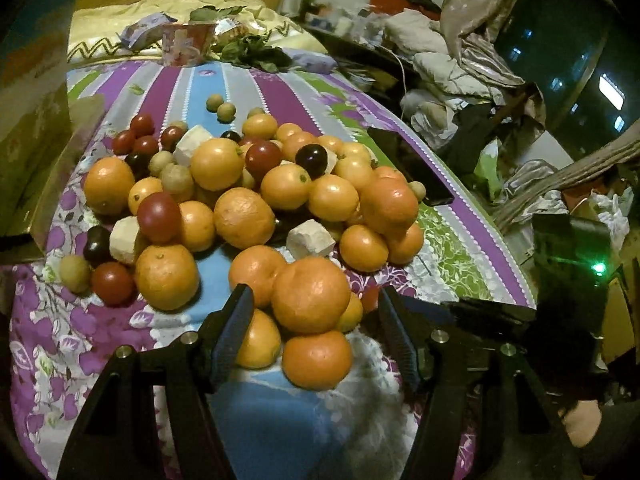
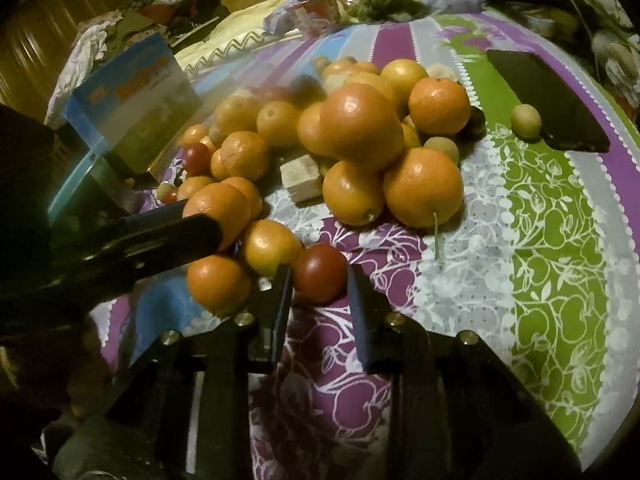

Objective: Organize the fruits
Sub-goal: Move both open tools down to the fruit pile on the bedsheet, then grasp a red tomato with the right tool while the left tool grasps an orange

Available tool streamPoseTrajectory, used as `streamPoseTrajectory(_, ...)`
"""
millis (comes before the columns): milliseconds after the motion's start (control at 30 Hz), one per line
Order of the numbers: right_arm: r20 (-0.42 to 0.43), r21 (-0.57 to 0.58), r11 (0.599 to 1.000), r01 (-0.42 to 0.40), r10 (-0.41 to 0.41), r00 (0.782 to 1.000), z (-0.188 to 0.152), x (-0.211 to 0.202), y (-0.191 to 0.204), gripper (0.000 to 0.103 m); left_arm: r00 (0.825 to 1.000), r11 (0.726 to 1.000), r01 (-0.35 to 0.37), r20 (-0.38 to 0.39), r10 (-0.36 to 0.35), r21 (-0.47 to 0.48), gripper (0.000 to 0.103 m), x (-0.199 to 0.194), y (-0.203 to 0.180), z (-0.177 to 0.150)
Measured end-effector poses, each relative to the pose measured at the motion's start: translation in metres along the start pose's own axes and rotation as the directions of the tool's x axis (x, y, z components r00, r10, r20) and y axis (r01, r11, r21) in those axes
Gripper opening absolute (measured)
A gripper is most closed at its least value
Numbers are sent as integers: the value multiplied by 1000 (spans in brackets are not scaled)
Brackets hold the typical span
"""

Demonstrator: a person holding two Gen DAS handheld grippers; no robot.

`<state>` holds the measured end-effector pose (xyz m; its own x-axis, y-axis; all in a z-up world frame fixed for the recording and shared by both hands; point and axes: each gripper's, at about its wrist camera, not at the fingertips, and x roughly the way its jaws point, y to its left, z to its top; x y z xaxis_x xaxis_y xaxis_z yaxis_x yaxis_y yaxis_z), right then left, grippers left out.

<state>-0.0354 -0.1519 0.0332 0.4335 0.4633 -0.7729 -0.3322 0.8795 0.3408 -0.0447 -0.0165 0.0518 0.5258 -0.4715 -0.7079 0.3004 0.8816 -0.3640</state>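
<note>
Fruits (image 1: 240,200) are heaped on the bed's patterned sheet (image 1: 452,248). Left claw (image 1: 316,300) sits about half open around a big orange (image 1: 310,294), pads not pressing, while right claw (image 2: 320,276) is clamped on a red tomato (image 2: 319,273).

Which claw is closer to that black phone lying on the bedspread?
Right. The right claw, shut on a red tomato, sits nearer the phone; the left claw is further away, around an orange.

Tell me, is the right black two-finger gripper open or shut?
Shut: the right gripper has both black fingers pressed against a small round red fruit.
</note>
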Motion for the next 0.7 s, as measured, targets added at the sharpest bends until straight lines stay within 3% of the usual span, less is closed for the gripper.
streamPoseTrajectory(200, 17, 38, 999, 3, -4, 1000, -3, -13, -4, 28, 1000, 1000, -21, 1, 21, -7, 63, 10, 3, 1)
streamPoseTrajectory(267, 6, 41, 999, 2, -3, 1000, -5, -12, -5, 29, 1000, 1000, -28, 9, 29, -11, 43, 8, 5, 0)
streamPoseTrajectory(300, 2, 39, 999, 4, -4, 1000, -6, -10, -5, 30, 1000, 1000, -14, 8, 14, -19, 42, 7, 6, 0)
streamPoseTrajectory(700, -17, -10, 997, 71, -72, 997, -4, 2, 8, 34, 1000, 1000, -13, 10, 13, -22, 42, 1, 8, -6)
